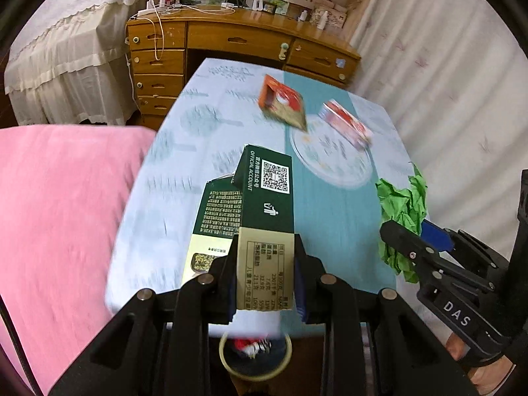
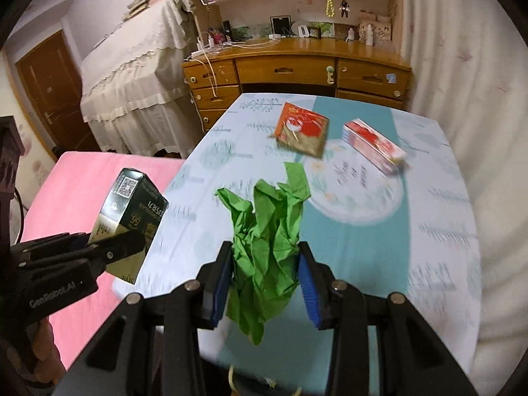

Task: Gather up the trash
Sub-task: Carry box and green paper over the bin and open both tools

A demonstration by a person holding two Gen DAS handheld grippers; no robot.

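Grippers: two. The left gripper [image 1: 265, 277] is clamped on a dark green box [image 1: 260, 217]; the right gripper [image 2: 265, 283] pinches a crumpled green paper [image 2: 267, 247] between its blue pads [image 2: 219, 283].

Boxes: three in all. One is the dark green box in the air, and two lie on the table [image 2: 429, 237].

Dark green box: held above the near left edge of the table, beside a pink bed [image 1: 59, 217]. Its long axis runs away from the left gripper, up and toward the far side, with the end bearing a square code farthest out.

Green paper: one wad, hanging loose past the right gripper, over the near middle of the table.

Orange box [image 2: 302, 128]: flat and open at one end, lying at the far middle of the table, long axis slanting from far left to near right.

Red and white box [image 2: 373, 145]: long and narrow, just to the right of the orange box, slanting the same way, partly over a pale round pattern on the cloth.

Bin [image 1: 255, 356]: one round yellow-rimmed bin on the floor below the left gripper, at the near table edge, with something red and white inside, blurred.

Far side: a wooden desk [image 2: 297, 66] with drawers.
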